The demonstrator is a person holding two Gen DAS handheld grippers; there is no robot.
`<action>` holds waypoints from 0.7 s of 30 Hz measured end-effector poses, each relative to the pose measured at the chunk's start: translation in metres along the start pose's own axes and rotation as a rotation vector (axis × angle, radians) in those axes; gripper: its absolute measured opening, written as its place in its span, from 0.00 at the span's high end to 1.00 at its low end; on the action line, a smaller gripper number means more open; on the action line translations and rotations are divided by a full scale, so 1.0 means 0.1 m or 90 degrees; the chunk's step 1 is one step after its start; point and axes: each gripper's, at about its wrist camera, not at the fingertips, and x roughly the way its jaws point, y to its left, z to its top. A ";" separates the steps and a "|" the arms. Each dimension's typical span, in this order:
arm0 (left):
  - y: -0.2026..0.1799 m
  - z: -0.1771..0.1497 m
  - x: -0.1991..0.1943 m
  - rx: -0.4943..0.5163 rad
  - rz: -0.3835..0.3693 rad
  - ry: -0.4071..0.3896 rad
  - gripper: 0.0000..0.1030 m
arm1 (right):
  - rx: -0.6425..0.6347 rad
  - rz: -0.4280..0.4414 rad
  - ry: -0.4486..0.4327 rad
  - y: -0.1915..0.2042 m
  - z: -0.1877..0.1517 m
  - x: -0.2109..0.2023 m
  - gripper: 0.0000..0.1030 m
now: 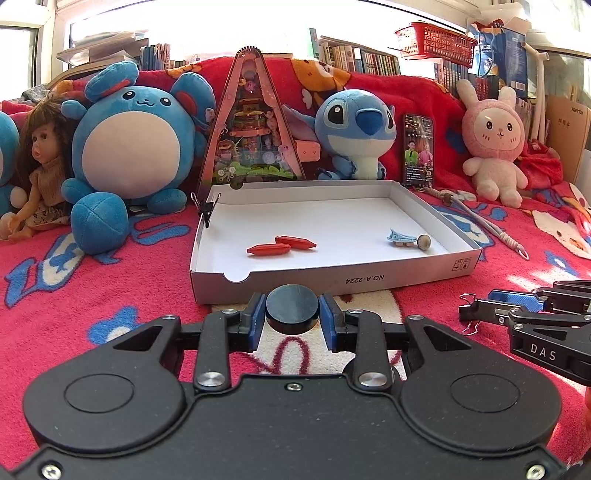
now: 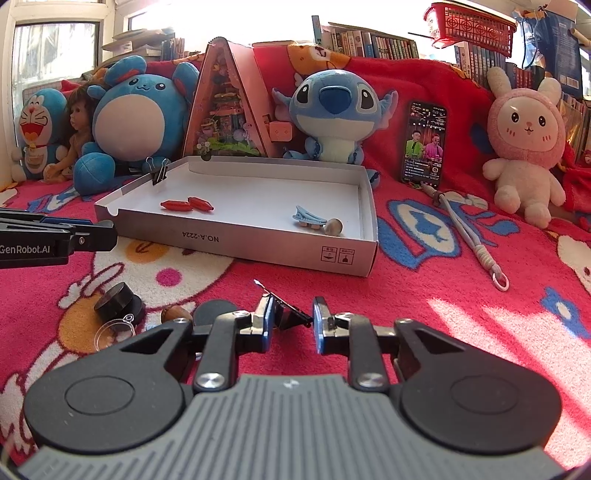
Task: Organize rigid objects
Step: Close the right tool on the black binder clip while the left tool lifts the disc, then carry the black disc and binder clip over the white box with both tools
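Our left gripper [image 1: 292, 317] clamps a black disc [image 1: 292, 308]; right gripper [image 2: 291, 325] gapes narrowly; box [image 1: 332, 282] holds red capsules [image 1: 280, 245], blue clip [image 1: 400, 236].

bright backlight — windows [image 1: 221, 22] blown out | sharp (fisheye-bent edges) | sun patches right

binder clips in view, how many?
2. One black binder clip is clamped on the white box's back-left wall. A second binder clip lies on the blanket between the right claw's open fingers, not gripped. Others may be hidden behind the claws.
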 end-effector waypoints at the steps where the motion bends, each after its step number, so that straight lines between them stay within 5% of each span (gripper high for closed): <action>1: 0.01 0.02 0.00 0.000 0.000 -0.002 0.71 | 0.001 -0.002 -0.003 -0.01 0.01 0.00 0.76; 21: 0.08 0.39 0.19 -0.026 -0.003 -0.013 0.71 | 0.029 0.006 -0.058 -0.15 0.46 -0.01 0.78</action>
